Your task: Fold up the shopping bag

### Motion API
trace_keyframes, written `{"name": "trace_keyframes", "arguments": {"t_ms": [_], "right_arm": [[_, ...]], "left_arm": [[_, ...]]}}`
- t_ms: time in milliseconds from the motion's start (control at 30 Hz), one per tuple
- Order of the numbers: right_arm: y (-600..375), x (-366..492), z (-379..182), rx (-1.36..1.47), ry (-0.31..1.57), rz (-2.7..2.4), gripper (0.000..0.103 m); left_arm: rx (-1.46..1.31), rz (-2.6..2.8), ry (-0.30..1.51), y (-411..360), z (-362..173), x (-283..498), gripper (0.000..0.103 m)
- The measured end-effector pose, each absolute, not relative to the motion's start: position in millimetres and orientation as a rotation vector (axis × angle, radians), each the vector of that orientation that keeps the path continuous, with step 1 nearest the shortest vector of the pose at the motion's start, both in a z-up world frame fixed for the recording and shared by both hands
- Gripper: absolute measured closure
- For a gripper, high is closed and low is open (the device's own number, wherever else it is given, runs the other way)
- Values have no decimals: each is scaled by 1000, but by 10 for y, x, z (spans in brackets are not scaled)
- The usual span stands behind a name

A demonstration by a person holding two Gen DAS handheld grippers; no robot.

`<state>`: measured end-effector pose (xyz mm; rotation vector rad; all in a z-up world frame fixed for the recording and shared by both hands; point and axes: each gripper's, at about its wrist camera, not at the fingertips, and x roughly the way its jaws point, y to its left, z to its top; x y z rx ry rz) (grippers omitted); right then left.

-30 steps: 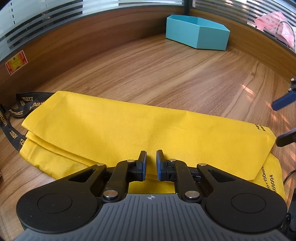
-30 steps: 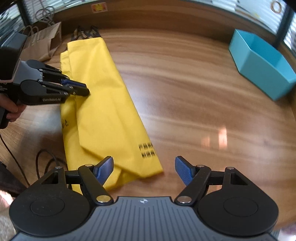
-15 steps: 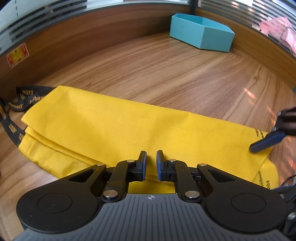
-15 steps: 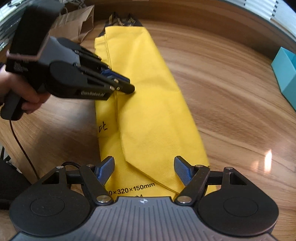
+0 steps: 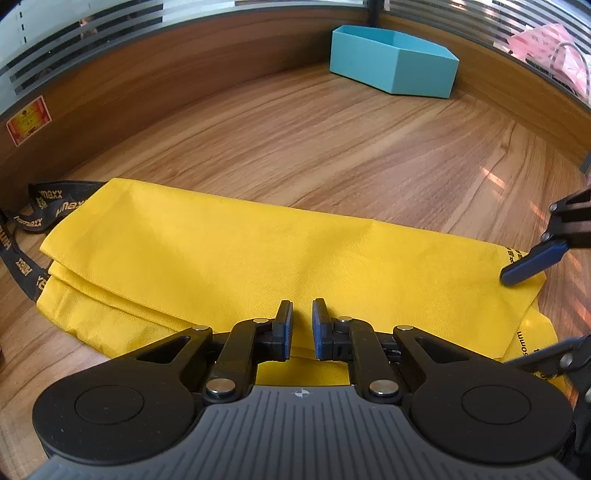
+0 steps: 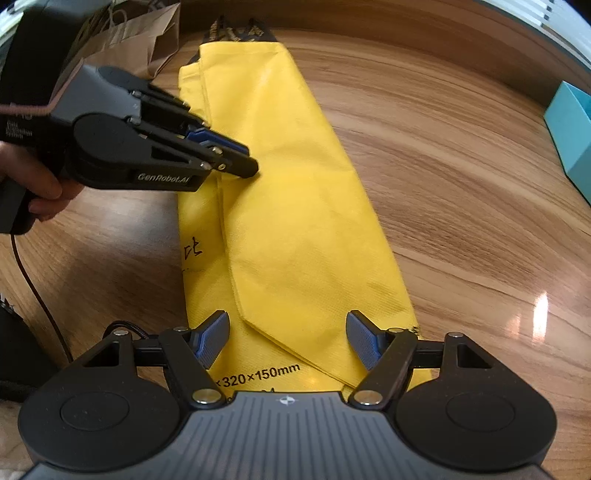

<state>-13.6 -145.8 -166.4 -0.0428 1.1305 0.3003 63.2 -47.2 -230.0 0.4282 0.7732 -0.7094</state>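
Note:
A yellow shopping bag [image 5: 258, 258] [image 6: 295, 221] lies folded into a long strip on the wooden table, its black straps [image 5: 22, 258] [image 6: 236, 33] at the far end. My left gripper [image 5: 301, 325] [image 6: 240, 162] points down at the strip's middle, tips touching the folded edge. Its jaws are a narrow slit apart with nothing between them. My right gripper [image 6: 288, 339] [image 5: 535, 310] stands wide open over the printed near end, one finger on each side of the top flap's corner. Its pads [image 6: 212, 338] do not press the fabric.
A teal box [image 5: 391, 66] [image 6: 569, 133] stands at the table's far side. A brown paper bag [image 6: 140, 40] lies beyond the straps, and a pink bag [image 5: 546, 48] sits past the table rim. A person's hand [image 6: 44, 192] holds the left gripper; a cable [image 6: 33, 288] trails below it.
My right gripper has come in over the bag's printed end and sunk closer to it, jaws still wide. The left gripper has stayed where it was.

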Motion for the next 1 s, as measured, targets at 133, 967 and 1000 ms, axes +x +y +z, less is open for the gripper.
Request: {"name": "trace_keyframes", "arguments": {"t_ms": [133, 967, 1000], "right_arm": [[-1559, -170, -1605, -27, 1118, 271, 26], [-1533, -233, -1567, -65, 1092, 255, 26], [-1580, -240, -1557, -67, 1089, 244, 26]], "left_arm": [[421, -707, 768, -460, -2306, 625, 89], [429, -695, 768, -466, -2300, 635, 89], [429, -695, 767, -467, -2302, 632, 89]]}}
